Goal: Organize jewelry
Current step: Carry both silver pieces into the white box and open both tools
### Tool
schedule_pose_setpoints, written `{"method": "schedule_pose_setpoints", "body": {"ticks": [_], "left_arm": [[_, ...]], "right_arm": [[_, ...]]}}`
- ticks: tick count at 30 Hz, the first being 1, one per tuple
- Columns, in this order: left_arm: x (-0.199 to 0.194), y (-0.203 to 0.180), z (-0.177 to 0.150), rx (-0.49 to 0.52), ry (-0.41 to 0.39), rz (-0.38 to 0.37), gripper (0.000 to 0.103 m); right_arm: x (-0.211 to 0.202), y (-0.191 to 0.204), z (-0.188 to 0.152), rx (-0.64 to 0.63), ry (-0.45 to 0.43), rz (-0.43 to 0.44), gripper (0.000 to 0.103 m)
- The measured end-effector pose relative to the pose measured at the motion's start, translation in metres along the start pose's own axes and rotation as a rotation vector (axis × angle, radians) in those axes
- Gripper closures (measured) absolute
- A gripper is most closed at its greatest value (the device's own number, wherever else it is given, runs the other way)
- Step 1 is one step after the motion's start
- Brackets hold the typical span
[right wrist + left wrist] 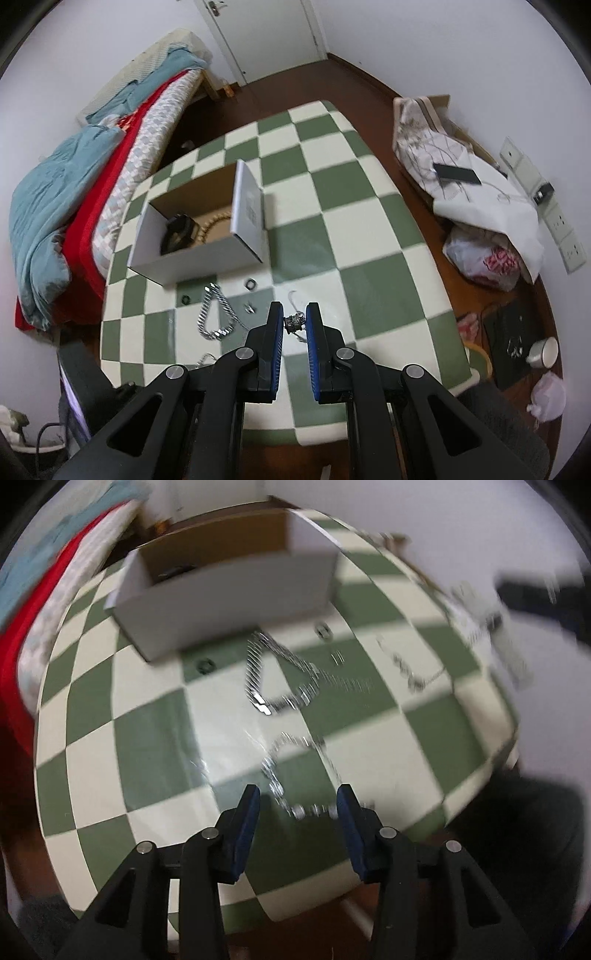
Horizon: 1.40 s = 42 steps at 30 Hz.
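- Writing: red print on a white plastic bag (491, 264) on the floor right of the table, too small to read. A grey printed label on the raised flap of the cardboard box (207, 236), also unreadable.
- Right gripper (295, 321): blue-padded jaws drawn close, clamped on a small silver ring-like bead piece (294, 322) with a thin chain trailing below it. It sits right between the tips, above the checked tablecloth (369, 229).
- Left gripper (298, 797): jaws well apart, nothing between the pads. A thin beaded silver chain (291, 775) lies on the cloth just ahead of and between the tips; view heavily motion-blurred, so contact cannot be told.
- Heavy silver curb-link chain (216, 314), folded in a loop, lies on the cloth left of the right gripper, in front of the box.
- Small dark ring (185, 300) near the box's front wall; a second dark ring (251, 284) further right; a tiny silver stud piece (250, 307) beside the heavy chain.
- Box: white outside, brown card inside, open top. Inside: a dark bulky item (179, 230) and a string of pale round beads (216, 223).
- Cloth: green and cream squares, smooth, covering a rectangular table with rounded corners.
- Bed (74, 206) to the left with a blue quilt and red sheet.
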State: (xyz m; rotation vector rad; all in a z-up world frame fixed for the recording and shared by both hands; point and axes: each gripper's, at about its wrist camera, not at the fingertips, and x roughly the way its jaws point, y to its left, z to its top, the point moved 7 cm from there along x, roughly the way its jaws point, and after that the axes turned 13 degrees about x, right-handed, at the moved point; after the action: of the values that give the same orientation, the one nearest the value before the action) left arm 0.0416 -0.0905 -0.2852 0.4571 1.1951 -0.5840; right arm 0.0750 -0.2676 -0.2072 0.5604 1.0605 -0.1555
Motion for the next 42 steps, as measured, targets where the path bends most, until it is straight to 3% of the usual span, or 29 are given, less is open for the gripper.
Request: {"method": "schedule_pose_setpoints", "body": {"ticks": [5, 8, 11, 13, 19, 29, 42], "left_arm": [[0.001, -0.027, 0.004, 0.165, -0.044, 0.08, 0.058], [0.004, -0.038, 0.005, 0.201, -0.045, 0.065, 0.061], [0.002, -0.045, 0.005, 0.227, -0.073, 0.072, 0.087], [0.001, -0.045, 0.005, 0.235, -0.068, 0.083, 0.095], [-0.007, -0.03, 0.009, 0.143, -0.086, 0.053, 0.102], [-0.074, 0.037, 0.04, -0.094, -0.223, 0.011, 0.102], [-0.133, 0.071, 0.088, -0.156, -0.349, 0.014, 0.103]], "right_arm": [[0.004, -0.015, -0.006, 0.026, 0.007, -0.01, 0.09], [0.005, -0.015, -0.007, 0.027, 0.008, -0.01, 0.09], [0.005, -0.015, -0.006, 0.027, 0.005, -0.01, 0.09], [0.006, -0.017, -0.006, 0.031, 0.003, -0.008, 0.09], [0.002, -0.014, -0.003, 0.036, -0.004, 0.002, 0.09], [-0.004, -0.007, 0.005, 0.049, -0.013, 0.037, 0.09], [-0.03, 0.039, 0.03, -0.017, -0.046, 0.119, 0.09]]}}
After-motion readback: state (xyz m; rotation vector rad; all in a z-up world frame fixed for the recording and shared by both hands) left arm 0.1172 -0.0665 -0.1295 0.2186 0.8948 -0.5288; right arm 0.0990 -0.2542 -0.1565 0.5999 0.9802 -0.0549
